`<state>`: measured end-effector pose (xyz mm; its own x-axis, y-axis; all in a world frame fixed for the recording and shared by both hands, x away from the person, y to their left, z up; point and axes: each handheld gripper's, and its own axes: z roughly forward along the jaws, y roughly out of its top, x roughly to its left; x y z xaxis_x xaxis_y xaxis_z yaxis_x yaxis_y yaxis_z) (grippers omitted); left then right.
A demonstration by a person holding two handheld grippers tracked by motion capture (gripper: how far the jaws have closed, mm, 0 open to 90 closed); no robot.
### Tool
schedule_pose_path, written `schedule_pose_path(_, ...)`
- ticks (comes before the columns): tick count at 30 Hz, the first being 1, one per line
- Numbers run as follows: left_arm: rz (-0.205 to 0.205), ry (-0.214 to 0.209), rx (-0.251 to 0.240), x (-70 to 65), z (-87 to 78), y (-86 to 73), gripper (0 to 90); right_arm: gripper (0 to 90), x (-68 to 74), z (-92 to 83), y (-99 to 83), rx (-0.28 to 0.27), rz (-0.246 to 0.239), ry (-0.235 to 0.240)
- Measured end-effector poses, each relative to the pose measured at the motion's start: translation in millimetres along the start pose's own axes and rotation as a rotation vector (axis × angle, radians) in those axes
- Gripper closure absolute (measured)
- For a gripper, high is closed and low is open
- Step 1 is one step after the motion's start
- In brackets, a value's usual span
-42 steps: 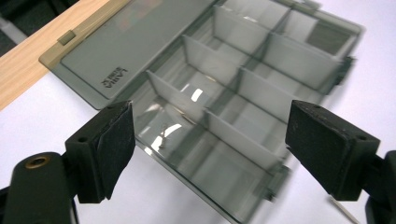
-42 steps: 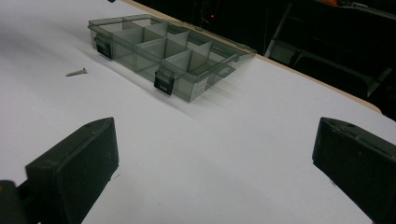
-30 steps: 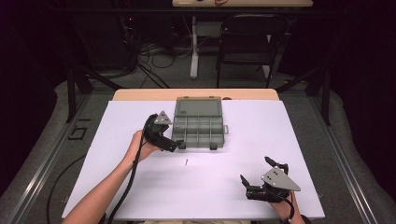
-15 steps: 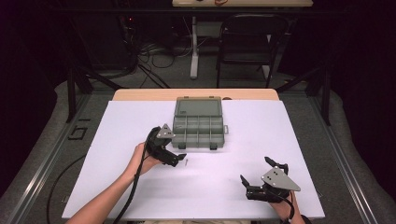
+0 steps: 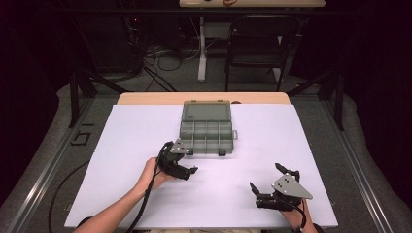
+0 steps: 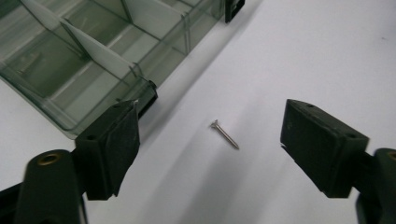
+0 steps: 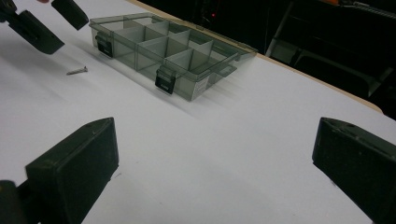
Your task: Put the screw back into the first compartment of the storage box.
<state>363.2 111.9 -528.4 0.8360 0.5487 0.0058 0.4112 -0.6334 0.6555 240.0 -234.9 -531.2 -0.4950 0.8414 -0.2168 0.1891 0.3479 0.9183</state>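
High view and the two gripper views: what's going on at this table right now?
A person holds a gripper in each hand over a white table. The left gripper hangs with its jaws open on either side of a small screw that lies loose on the table, just in front of an open, clear compartment box. Nothing is gripped yet. The right gripper sits near the table's front edge, jaws open and empty, away from the screw and the box.

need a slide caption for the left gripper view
Open left gripper poised over a small silver screw lying on the white table beside a translucent grey compartment box.
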Motion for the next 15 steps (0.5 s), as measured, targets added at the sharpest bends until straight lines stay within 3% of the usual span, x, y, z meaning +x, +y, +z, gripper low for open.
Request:
schedule_pose_path(5,-0.012,0.000,0.026,-2.8,10.1,-0.7,33.6,0.0,-0.3,0.2,0.0,0.003,0.001,-0.001)
schedule_pose_path(8,-0.028,0.009,0.042,-0.1,18.8,-1.9,45.2,0.0,0.9,2.4,-0.7,-0.024,0.003,-0.014)
schedule_pose_path(10,-0.038,0.000,0.043,2.7,21.3,-1.9,53.4,0.0,0.6,1.8,-0.4,-0.013,0.001,-0.010)
schedule_pose_path(12,-0.034,-0.007,0.041,4.2,23.5,-2.5,63.7,0.0,0.9,2.5,-0.7,-0.022,0.002,-0.012)
schedule_pose_path(15,-0.024,-0.007,0.051,2.6,26.1,-3.4,69.1,0.0,0.5,0.8,-0.2,-0.002,-0.002,-0.004)
